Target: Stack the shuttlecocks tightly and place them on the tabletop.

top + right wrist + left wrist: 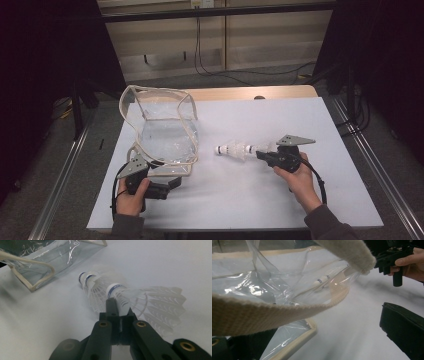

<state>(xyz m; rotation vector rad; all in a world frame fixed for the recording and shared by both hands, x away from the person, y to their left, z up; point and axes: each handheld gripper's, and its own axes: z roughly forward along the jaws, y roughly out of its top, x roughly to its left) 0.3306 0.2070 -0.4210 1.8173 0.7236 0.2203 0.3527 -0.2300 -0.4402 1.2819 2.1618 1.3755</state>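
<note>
Right tool (pixel 260 154) clamped shut (left tool (pixel 172 182) apparently open), both hands low.

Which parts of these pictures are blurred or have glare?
Left gripper view: the cloth strap up close is soft, and glare streaks the clear bag. Right gripper view: the shuttlecocks look slightly soft. High view: dark surroundings, evenly lit table.

White-topped wooden table (pixel 300 107), grey floor (pixel 65 155), dark surroundings.
</note>
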